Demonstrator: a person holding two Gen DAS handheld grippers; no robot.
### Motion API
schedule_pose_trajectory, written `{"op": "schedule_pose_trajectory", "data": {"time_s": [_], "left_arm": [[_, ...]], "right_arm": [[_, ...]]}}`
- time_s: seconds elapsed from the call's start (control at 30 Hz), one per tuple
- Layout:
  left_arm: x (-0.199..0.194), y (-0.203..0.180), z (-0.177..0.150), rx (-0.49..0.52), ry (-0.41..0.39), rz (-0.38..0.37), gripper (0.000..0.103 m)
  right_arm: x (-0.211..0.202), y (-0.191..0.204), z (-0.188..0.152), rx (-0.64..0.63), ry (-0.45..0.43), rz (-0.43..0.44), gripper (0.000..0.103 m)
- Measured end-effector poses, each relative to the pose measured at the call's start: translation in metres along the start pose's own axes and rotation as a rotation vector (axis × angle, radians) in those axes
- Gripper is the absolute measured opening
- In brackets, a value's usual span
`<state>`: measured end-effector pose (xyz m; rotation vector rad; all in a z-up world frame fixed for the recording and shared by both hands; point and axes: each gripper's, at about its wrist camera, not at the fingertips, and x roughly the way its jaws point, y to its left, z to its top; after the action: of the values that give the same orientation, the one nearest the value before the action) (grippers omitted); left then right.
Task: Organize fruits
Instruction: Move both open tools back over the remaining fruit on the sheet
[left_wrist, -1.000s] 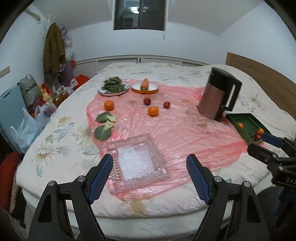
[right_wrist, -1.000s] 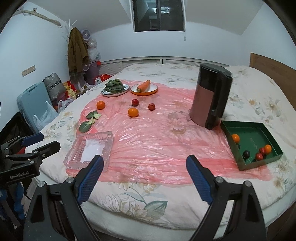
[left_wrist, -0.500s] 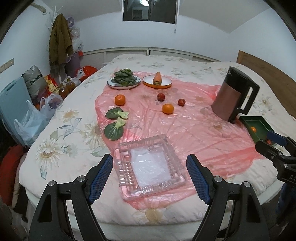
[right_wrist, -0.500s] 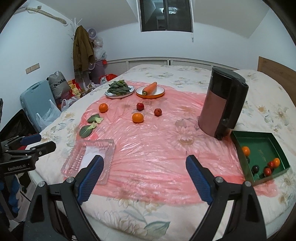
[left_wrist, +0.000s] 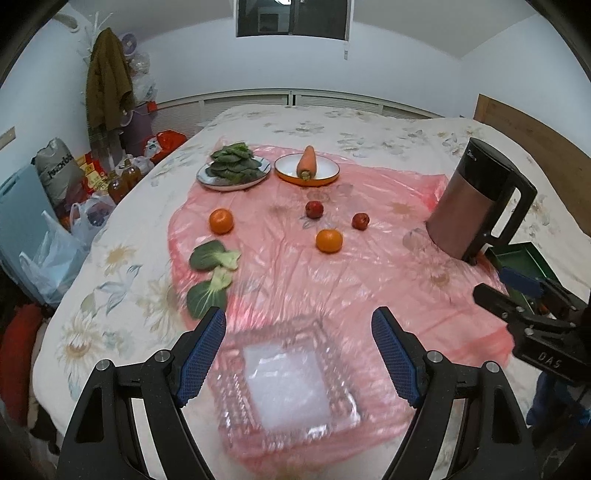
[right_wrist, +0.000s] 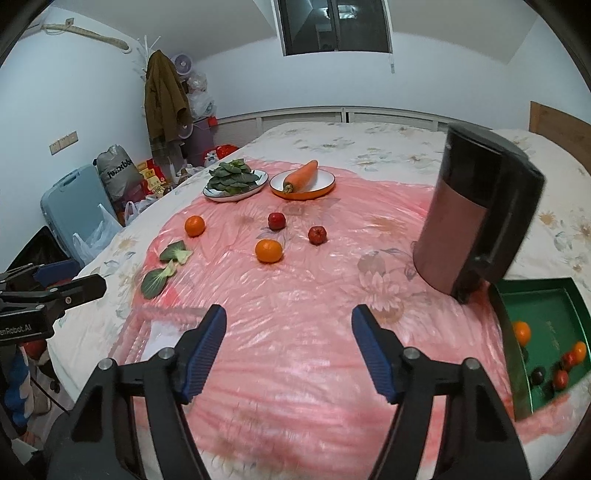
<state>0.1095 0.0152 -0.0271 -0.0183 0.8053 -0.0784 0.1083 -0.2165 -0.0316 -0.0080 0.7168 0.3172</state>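
Two oranges (left_wrist: 328, 240) (left_wrist: 221, 220) and two small red fruits (left_wrist: 314, 209) (left_wrist: 360, 220) lie loose on the pink plastic sheet (left_wrist: 332, 280). In the right wrist view they show as oranges (right_wrist: 268, 250) (right_wrist: 194, 225) and red fruits (right_wrist: 276, 220) (right_wrist: 317, 235). A green tray (right_wrist: 543, 306) at the right holds several small fruits. My left gripper (left_wrist: 298, 354) is open and empty above a clear glass tray (left_wrist: 288, 384). My right gripper (right_wrist: 289, 350) is open and empty over the sheet.
A dark kettle (right_wrist: 480, 218) stands beside the green tray. A plate of leafy greens (left_wrist: 233, 170) and a plate with a carrot (left_wrist: 306, 170) sit at the back. Two bok choy leaves (left_wrist: 212, 273) lie at the sheet's left edge. Bags and clutter (left_wrist: 55, 206) stand left of the bed.
Both grippers have moved forward over the bed, toward the fruits. The glass tray now lies between the left fingers. Both stay open.
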Motion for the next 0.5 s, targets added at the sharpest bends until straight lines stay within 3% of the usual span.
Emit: {"op": "schedule_pose_trajectory", "data": {"time_s": [0.33, 0.5], "left_arm": [[0.068, -0.019, 0.034, 0.028, 0.058, 0.001, 0.076], [0.109, -0.028, 0.044, 0.046, 0.11, -0.013, 0.07]], "right_arm": [[0.065, -0.021, 0.029, -0.008, 0.032, 0.039, 0.096], [0.096, -0.031, 0.042, -0.005, 0.046, 0.051, 0.093]]}}
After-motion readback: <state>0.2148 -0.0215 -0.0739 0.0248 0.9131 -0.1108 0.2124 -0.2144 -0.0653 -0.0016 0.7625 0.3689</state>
